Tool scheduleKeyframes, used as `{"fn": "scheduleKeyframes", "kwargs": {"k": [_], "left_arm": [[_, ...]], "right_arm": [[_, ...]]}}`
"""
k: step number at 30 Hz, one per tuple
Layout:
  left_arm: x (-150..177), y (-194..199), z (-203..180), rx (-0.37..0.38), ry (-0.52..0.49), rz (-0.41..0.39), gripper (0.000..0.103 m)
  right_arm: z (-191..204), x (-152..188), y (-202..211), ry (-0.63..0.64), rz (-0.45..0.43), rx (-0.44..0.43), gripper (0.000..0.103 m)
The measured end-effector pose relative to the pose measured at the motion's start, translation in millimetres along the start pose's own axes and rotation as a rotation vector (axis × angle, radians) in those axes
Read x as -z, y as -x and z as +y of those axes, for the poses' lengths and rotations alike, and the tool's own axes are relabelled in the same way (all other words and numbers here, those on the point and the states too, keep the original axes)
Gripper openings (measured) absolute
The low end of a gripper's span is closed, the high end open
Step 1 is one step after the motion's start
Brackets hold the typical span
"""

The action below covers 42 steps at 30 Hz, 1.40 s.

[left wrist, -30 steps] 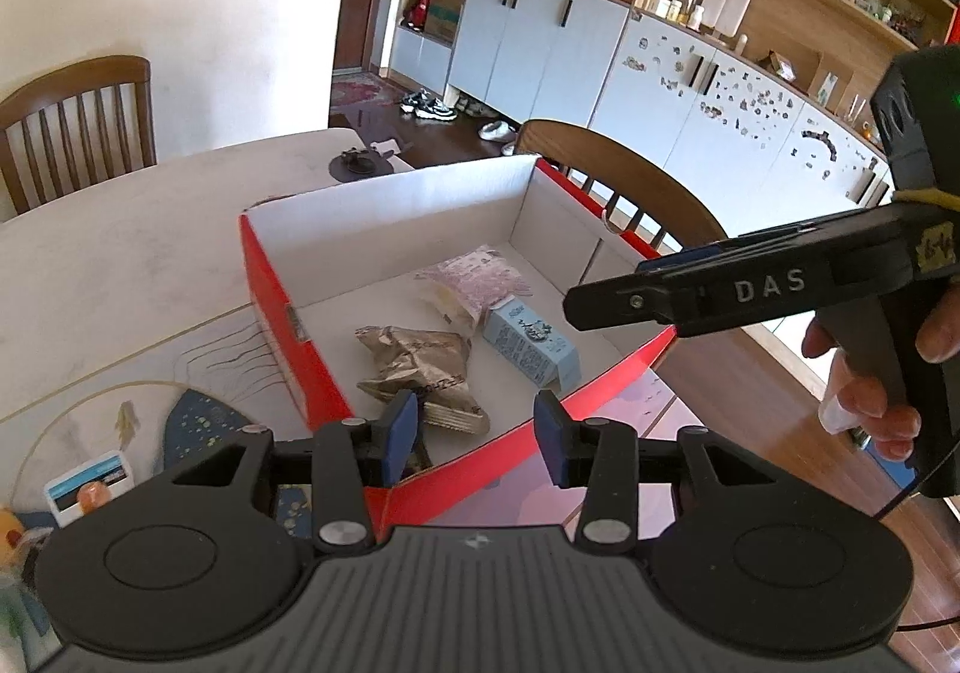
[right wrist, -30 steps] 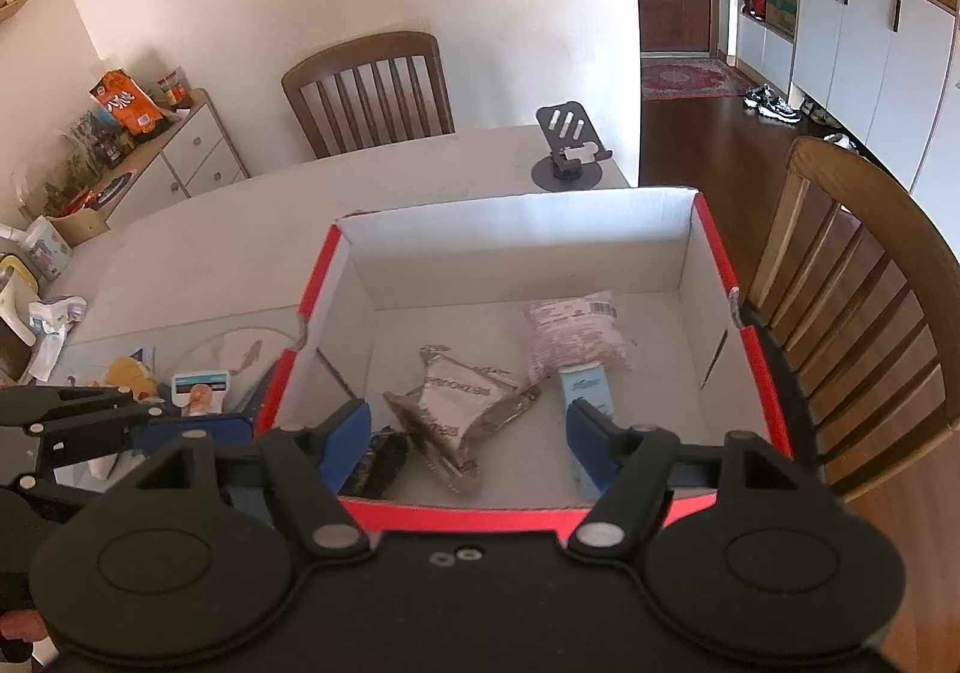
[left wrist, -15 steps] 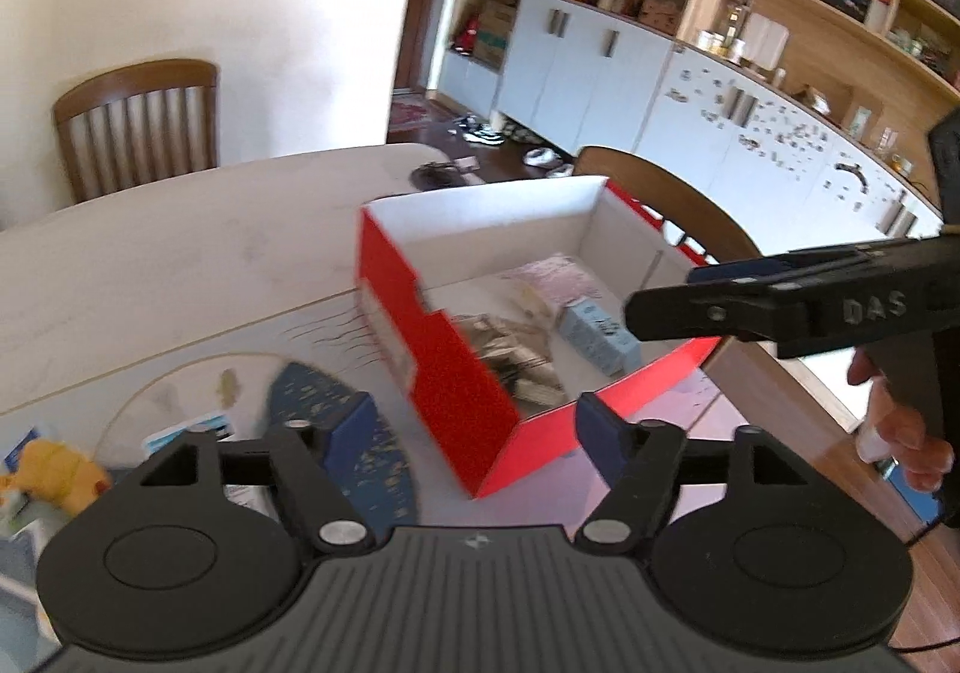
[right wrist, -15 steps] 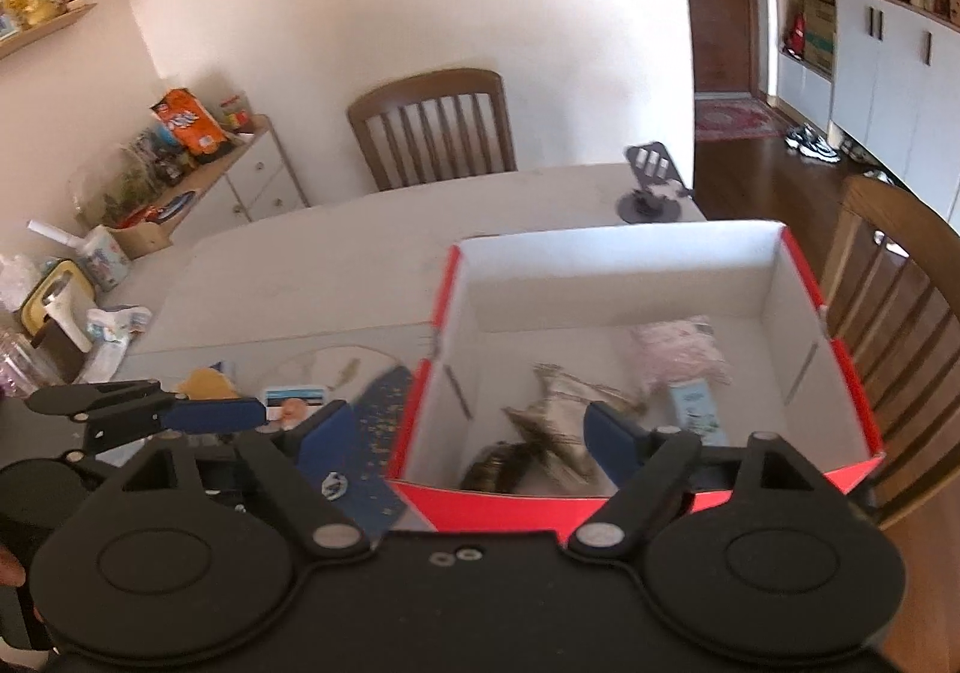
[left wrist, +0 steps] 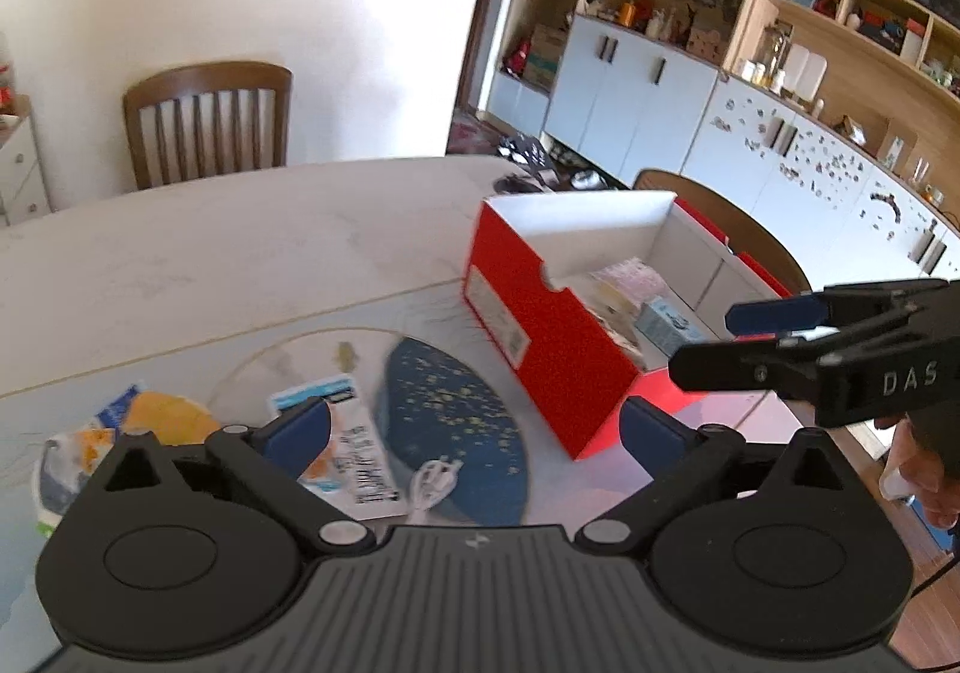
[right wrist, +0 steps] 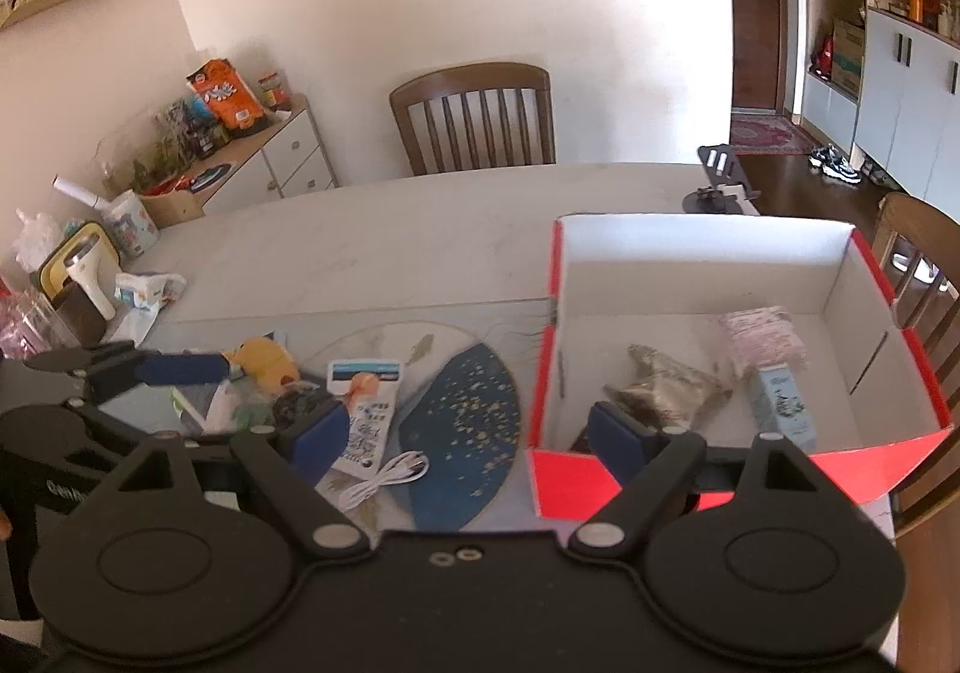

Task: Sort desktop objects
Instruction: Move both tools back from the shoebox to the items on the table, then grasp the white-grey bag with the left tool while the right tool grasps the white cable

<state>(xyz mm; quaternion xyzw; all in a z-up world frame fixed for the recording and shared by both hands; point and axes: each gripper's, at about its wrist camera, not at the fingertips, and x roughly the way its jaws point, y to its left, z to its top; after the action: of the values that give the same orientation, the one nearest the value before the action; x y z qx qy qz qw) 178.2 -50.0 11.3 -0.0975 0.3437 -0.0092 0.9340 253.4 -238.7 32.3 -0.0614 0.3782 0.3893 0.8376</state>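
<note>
Two grippers: left gripper opening, right gripper apart; both empty beside rectangular cardboard box.

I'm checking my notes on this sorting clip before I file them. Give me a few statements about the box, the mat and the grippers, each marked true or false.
1. The red box has its lid on. False: it is open, with white inner walls showing.
2. A crumpled silver packet lies inside the box. True.
3. The coiled white cable is in the box. False: it lies on the mat beside the box.
4. The left gripper grips a packet. False: its jaws are opening and nothing is between the fingers.
5. A small light-blue carton lies in the box near the pink packet. True.
6. The right gripper holds nothing. True.
</note>
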Motion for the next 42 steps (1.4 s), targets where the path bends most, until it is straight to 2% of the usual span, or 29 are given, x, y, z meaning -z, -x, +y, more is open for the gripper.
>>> {"fn": "scheduleKeyframes", "kwargs": {"k": [6, 10, 14, 22, 35, 42], "left_arm": [[14.7, 16.7, 30.4, -0.04, 0.026, 0.009, 0.103], [24.1, 23.1, 55.8, -0.035, 0.08, 0.055, 0.103], [30.1, 30.2, 75.7, -0.097, 0.11, 0.04, 0.103], [36.0, 32.4, 100.6, -0.139, 0.127, 0.043, 0.103], [38.8, 20.9, 138.1, -0.207, 0.092, 0.035, 0.103], [30.4, 12.9, 169.0, -0.251, 0.167, 0.066, 0.103]], "right_arm": [[29.4, 12.1, -11.7, 0.039, 0.015, -0.005, 0.087], [41.8, 21.2, -23.6, 0.036, 0.038, -0.002, 0.087], [53.2, 28.9, -34.8, 0.04, 0.056, 0.01, 0.087], [75.7, 43.9, -59.7, 0.071, 0.094, 0.031, 0.085], [86.5, 49.6, -95.5, 0.074, 0.143, 0.04, 0.084], [87.2, 50.0, -112.7, 0.064, 0.165, 0.053, 0.083]]}}
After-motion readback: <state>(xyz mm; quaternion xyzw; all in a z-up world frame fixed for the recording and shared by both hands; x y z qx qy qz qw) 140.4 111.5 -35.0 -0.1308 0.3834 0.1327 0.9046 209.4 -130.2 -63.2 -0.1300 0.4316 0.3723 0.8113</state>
